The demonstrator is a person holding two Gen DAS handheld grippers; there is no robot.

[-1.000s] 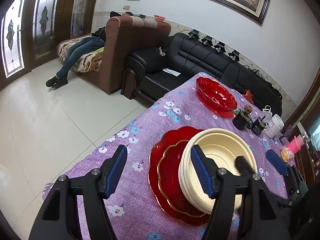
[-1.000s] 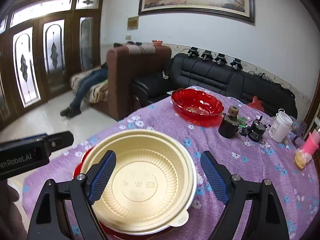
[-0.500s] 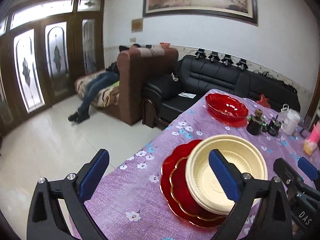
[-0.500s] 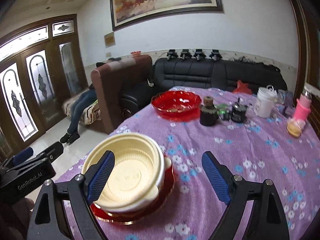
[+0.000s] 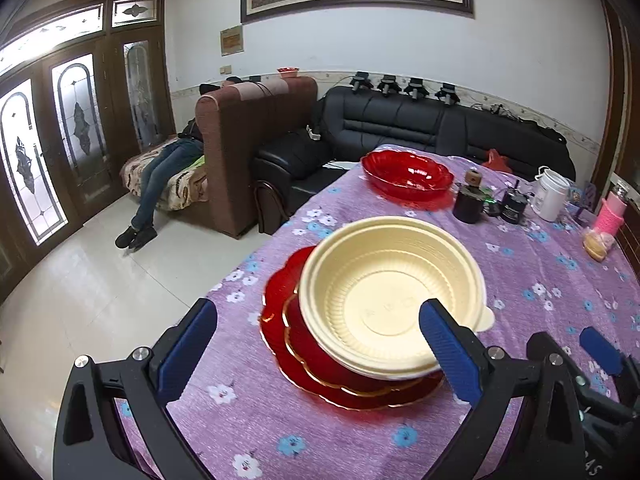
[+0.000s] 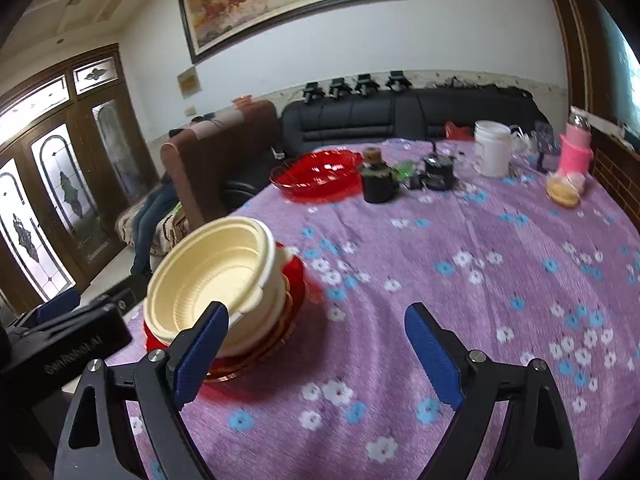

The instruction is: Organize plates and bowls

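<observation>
On the floral tablecloth (image 5: 360, 432), cream bowls (image 5: 392, 292) half-hide red plates (image 5: 320, 368); left gripper (image 5: 316, 348) and right gripper (image 6: 316, 356) spread, empty.

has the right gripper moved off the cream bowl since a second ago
Yes. The right gripper has drifted rightward: the cream bowl, stacked on the red plates, now sits at its left finger, with only tablecloth between the open jaws.

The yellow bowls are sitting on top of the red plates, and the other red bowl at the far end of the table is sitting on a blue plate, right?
Not quite. The yellow bowls do sit on the red plates, but the far red bowl sits straight on the purple tablecloth, with no blue plate, as the left wrist view shows.
</observation>
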